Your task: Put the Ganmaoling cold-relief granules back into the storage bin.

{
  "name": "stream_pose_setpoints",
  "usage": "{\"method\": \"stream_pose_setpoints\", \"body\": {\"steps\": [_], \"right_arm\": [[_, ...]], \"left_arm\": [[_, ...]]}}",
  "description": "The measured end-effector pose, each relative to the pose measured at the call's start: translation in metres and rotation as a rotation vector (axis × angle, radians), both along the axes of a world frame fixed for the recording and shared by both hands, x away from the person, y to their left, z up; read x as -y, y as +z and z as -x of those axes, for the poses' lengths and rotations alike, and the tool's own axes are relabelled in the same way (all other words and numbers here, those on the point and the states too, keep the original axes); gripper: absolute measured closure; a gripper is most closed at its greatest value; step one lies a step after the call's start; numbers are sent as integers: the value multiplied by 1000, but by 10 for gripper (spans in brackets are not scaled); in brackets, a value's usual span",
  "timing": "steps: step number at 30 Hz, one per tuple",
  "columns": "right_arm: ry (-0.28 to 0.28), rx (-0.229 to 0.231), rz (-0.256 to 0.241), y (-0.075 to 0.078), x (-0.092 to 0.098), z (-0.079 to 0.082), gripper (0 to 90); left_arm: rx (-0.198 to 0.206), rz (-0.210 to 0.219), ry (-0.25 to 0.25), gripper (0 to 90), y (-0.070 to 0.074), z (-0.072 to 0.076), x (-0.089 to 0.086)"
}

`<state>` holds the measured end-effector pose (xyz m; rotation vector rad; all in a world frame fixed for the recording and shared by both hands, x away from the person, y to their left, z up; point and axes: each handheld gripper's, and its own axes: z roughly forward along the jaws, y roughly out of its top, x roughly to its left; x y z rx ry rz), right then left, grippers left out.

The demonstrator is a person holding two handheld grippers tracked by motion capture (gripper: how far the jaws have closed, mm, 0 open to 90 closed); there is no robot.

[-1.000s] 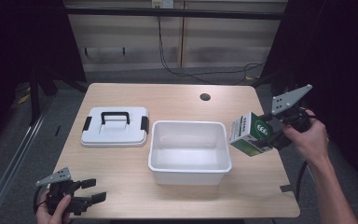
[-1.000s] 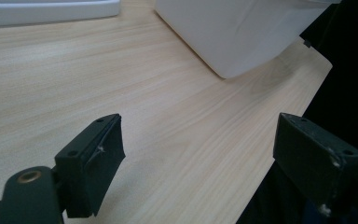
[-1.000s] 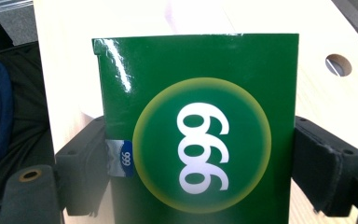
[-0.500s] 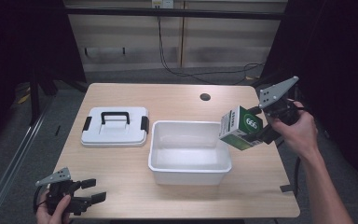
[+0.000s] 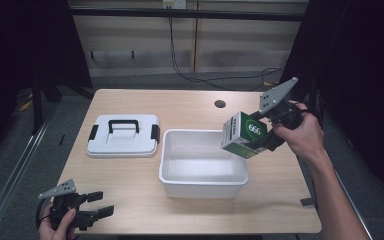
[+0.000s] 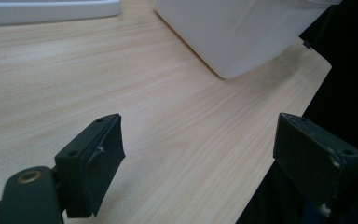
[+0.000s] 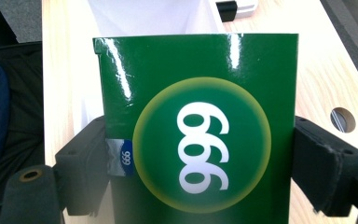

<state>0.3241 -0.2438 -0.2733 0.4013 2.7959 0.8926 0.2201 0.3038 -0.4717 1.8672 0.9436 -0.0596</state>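
A green and white box [image 5: 244, 134] marked 999 hangs tilted over the right end of the white tub [image 5: 180, 187]. My right gripper [image 5: 263, 137] is shut on it, and in the right gripper view the box [image 7: 196, 130] sits squeezed between both pads [image 7: 91, 163]. At the table's front left corner my left gripper [image 5: 100, 204] rests open, held by a hand. In the left gripper view its fingers [image 6: 93, 156] stand wide apart over bare wood, with the tub [image 6: 242, 32] ahead of them.
A white lid [image 5: 123, 136] with a black handle and black clips lies flat left of the tub. A round cable hole [image 5: 220, 104] sits near the table's far edge. Dark floor and a rail border the table [image 5: 130, 180] on the left.
My right gripper has carried the box leftward and slightly up, from beside the tub's right side to over its right end. The left gripper has stayed put.
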Motion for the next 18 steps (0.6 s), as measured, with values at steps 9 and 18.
{"method": "stream_pose_setpoints", "body": {"steps": [9, 18], "right_arm": [[28, -44, 23, -2, -11, -10, 153], [56, -66, 55, -3, -28, -18, 152]], "left_arm": [[0, 2, 4, 161, 0, 0, -1], [-4, 3, 2, 161, 0, 0, -1]]}}
